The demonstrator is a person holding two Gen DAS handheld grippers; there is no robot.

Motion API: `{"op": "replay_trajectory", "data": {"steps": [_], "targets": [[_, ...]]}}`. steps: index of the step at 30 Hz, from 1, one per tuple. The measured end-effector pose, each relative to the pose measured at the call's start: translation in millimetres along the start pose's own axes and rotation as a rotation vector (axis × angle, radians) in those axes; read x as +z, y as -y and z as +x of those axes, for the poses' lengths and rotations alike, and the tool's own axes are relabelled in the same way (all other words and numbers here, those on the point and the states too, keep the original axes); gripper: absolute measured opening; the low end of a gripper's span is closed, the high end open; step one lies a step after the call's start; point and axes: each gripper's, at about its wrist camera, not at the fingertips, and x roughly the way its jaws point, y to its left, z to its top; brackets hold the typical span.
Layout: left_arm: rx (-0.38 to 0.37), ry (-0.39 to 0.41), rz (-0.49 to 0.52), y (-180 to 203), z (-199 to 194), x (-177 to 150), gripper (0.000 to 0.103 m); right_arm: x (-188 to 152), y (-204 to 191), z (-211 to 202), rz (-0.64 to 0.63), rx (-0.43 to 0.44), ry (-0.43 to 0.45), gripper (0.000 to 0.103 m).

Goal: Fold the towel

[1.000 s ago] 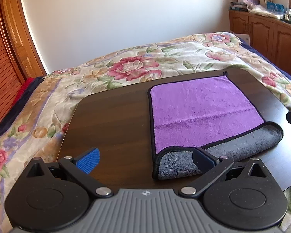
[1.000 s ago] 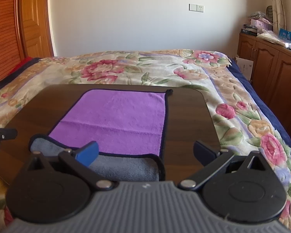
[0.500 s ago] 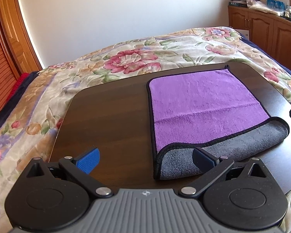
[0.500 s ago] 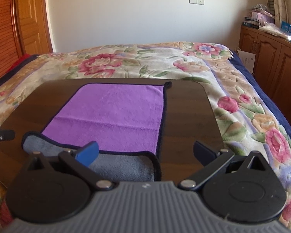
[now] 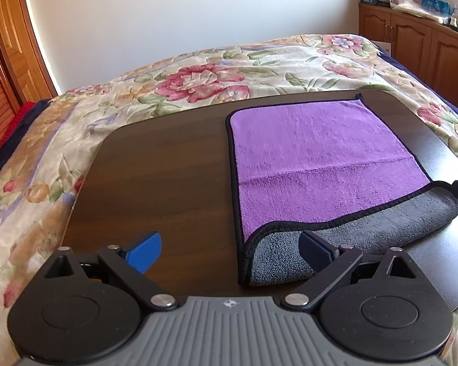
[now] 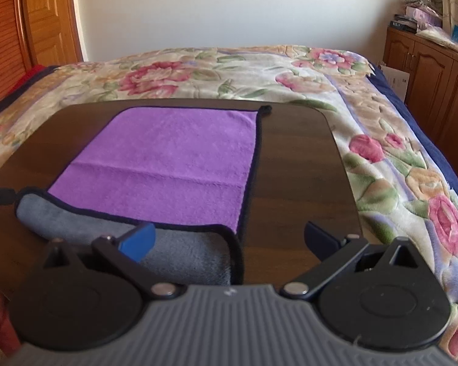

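A purple towel [image 5: 320,158] with a grey underside and black trim lies on a dark wooden table [image 5: 155,177]. Its near edge is curled over, showing a grey strip [image 5: 381,222]. My left gripper [image 5: 229,250] is open and empty above the towel's near left corner. In the right wrist view the same towel [image 6: 174,158] lies ahead, with the grey curl [image 6: 180,250] under my open, empty right gripper [image 6: 229,241], above the near right corner. The tip of the other gripper shows at each view's edge.
The table [image 6: 296,164] stands over a bed with a floral blanket [image 5: 229,73]. Wooden cabinets [image 6: 427,73] with clutter on top line the right wall. A wooden wardrobe [image 6: 24,21] stands at the left.
Both grippers have moved forward and lower toward the towel's near edge. The towel has not moved. Both stay open.
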Motion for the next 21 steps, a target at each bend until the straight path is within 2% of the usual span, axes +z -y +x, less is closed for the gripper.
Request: {"op": "replay_trajectory", "data": {"steps": [10, 21], "targets": [[-0.062, -0.049, -0.039, -5, 17, 2, 0.084, 2, 5, 12, -0.002, 0.047, -0.042, 0.103], [-0.113, -0.082, -0.063, -6, 28, 2, 0.055, 4, 6, 18, -0.003, 0.094, -0.063, 0.103]]}}
